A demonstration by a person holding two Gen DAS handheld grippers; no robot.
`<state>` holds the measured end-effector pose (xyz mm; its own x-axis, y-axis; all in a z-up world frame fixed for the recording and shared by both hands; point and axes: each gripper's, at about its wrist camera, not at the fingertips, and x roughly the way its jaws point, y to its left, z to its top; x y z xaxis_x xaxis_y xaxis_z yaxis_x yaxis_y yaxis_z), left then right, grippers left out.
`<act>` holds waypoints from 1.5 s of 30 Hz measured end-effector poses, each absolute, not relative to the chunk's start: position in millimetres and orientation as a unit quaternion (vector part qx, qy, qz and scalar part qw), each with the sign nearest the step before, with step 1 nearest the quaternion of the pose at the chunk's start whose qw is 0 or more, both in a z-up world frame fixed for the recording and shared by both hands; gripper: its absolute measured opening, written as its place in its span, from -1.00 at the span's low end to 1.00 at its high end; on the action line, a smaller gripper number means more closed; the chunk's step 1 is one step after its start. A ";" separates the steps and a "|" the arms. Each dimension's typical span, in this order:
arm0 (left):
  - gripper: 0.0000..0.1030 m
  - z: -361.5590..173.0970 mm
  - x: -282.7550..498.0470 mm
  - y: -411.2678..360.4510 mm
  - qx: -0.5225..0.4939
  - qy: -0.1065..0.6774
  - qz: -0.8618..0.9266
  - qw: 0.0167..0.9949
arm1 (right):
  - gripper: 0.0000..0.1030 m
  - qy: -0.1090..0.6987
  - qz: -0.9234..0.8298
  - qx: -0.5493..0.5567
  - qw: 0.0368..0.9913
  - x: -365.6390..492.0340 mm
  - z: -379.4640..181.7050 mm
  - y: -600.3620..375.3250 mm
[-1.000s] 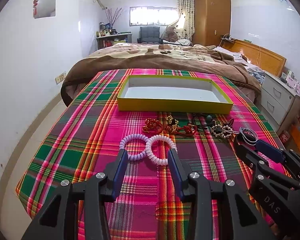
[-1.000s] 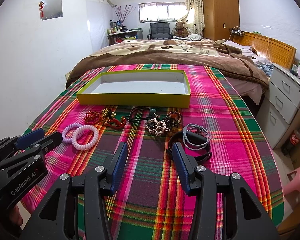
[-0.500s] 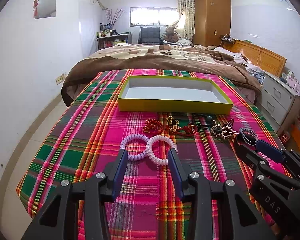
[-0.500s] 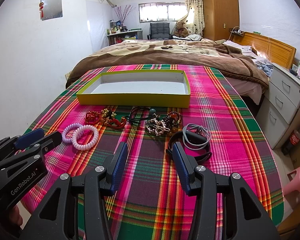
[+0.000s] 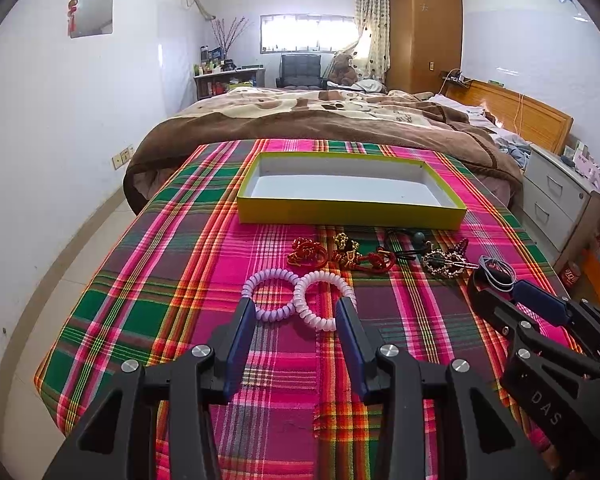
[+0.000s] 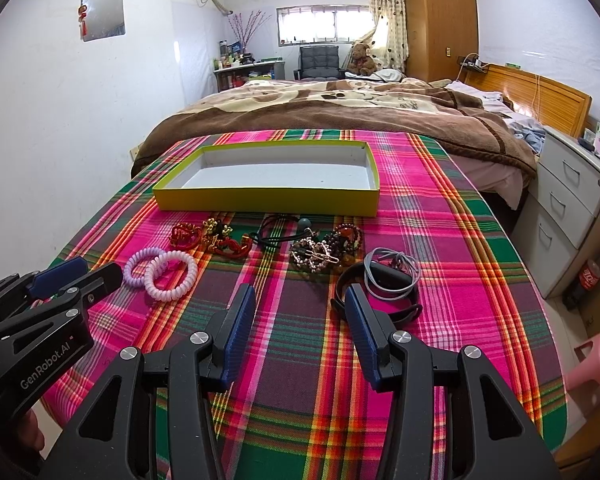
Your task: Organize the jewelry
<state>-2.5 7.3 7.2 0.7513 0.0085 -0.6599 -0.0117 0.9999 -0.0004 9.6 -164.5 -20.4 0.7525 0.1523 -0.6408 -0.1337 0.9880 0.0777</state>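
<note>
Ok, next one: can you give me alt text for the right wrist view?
The open right gripper hovers empty over a plaid cloth, aimed at a row of jewelry: two spiral hair ties, red ornaments, a beaded bracelet and a black band. Behind them sits an empty yellow tray; the left gripper shows at the left edge.

A plaid cloth (image 5: 188, 264) carries a yellow box (image 5: 350, 212), spiral bands (image 5: 296, 298) (two, touching) and mixed jewelry (image 6: 324, 250).
</note>
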 end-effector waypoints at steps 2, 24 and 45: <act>-0.20 7.4 -2.2 7.3 -0.002 0.352 0.005 0.936 | -0.08 0.343 0.076 0.013 0.936 9.7 -20.4 -164.7; -0.20 -5.0 16.9 38.9 -0.023 0.375 -0.032 0.926 | 0.11 0.341 0.032 0.058 0.938 23.9 -19.0 -224.4; -0.20 -22.3 58.3 73.7 -0.092 0.424 -0.053 0.900 | -0.10 0.431 0.123 0.125 0.885 100.2 -52.1 -262.7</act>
<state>58.3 73.7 -22.3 0.6354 -0.1737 -0.7524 0.0177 0.9774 -0.2106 100.2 -262.7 -52.1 0.5980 0.3249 -0.7327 -0.1094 0.9387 0.3270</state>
